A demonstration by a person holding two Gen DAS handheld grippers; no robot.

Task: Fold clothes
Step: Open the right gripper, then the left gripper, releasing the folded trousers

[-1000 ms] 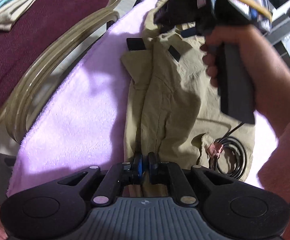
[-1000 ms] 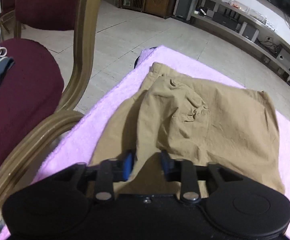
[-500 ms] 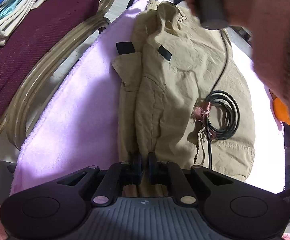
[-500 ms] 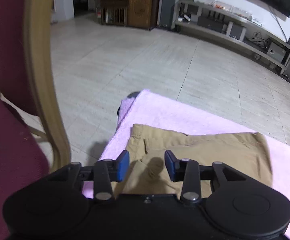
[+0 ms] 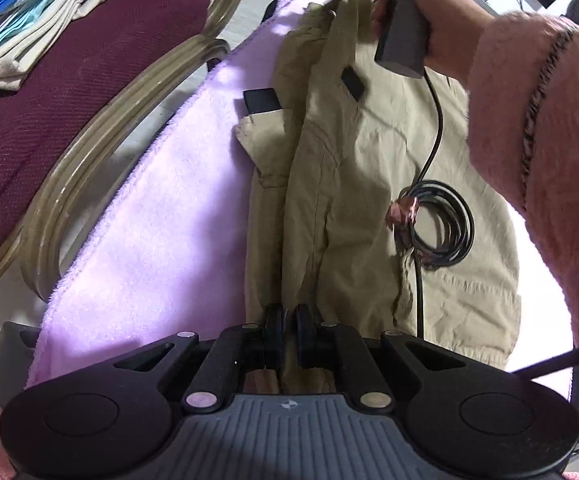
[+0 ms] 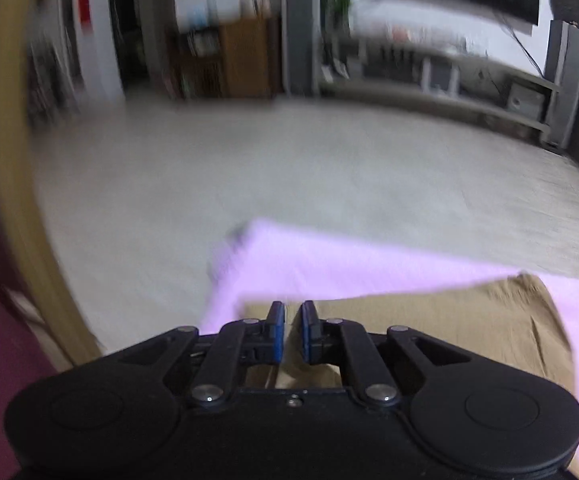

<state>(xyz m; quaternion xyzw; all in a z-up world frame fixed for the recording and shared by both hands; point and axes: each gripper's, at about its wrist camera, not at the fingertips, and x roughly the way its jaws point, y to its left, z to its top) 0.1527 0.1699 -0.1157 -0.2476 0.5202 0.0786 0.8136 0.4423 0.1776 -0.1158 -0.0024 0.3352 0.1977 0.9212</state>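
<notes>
- While the khaki trousers (image 5: 369,168) lie lengthwise on the pink towel (image 5: 161,216), their long axis runs straight away from the left gripper (image 5: 287,330) toward the right gripper (image 6: 292,332) at the far end; each hand works one end of the same long fold.
- Left fingers sit nearly together, pinching a ridge of khaki cloth at the near end, so that end counts as held.
- Right jaws have just been closing, and stand narrow now; cloth passes between and under the blue pads (image 6: 276,334) at the far edge, and the left view shows fabric lifted in a peak beneath the right hand (image 5: 417,20), so I judge it gripped.
- Likely next comes a lift and carry of this fold across or along the garment, which needs both ends raised together.
- Trousers look thin, creased, and already doubled along the left side, with dark tabs showing.
- A coiled black cable (image 5: 441,228) rests on the cloth and could snag or drag it.
- Beside the towel stands a chair (image 5: 69,92) bearing stacked clothes (image 5: 29,16).
</notes>
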